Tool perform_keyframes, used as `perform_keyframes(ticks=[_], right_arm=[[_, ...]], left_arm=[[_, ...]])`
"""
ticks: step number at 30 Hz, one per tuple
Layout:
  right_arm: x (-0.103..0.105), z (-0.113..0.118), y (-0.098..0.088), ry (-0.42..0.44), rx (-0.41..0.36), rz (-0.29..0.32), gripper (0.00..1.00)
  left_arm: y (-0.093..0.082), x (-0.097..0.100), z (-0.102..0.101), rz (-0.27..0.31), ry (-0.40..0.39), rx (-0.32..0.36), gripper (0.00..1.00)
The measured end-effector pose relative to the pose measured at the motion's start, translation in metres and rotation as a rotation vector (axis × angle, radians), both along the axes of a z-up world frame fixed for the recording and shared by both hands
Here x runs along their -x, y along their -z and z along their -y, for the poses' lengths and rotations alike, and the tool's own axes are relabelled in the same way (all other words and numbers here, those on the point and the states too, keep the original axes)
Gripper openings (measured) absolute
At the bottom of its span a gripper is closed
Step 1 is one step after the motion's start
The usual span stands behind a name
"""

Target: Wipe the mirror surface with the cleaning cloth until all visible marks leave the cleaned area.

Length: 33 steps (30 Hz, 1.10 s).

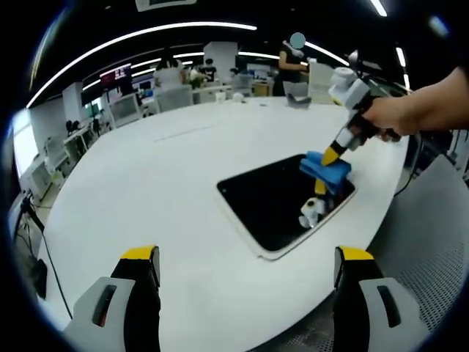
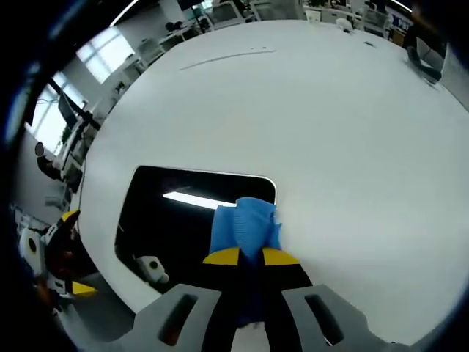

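On the white table (image 1: 146, 198) we see our left gripper (image 1: 245, 268) low at the near edge, jaws wide apart, holding nothing. Right of it the mirror (image 1: 275, 202) lies flat near the table edge. Further right, our right gripper (image 2: 249, 257) has its jaws clamped on the blue cloth (image 2: 245, 224), which touches the mirror's corner.
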State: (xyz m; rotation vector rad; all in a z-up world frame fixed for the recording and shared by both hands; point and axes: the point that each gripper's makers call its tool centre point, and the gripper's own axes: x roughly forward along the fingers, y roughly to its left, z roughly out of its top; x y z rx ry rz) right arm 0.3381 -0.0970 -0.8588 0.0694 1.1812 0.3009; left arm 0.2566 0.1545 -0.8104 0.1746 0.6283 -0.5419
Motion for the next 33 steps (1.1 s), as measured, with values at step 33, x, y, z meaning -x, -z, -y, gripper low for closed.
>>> perform_keyframes(ticks=[33], right_arm=[[0.013,0.0,-0.001,-0.015,0.031,0.005,0.04]], left_arm=[[-0.001,0.0,-0.001,0.0,-0.007,0.005,0.99]])
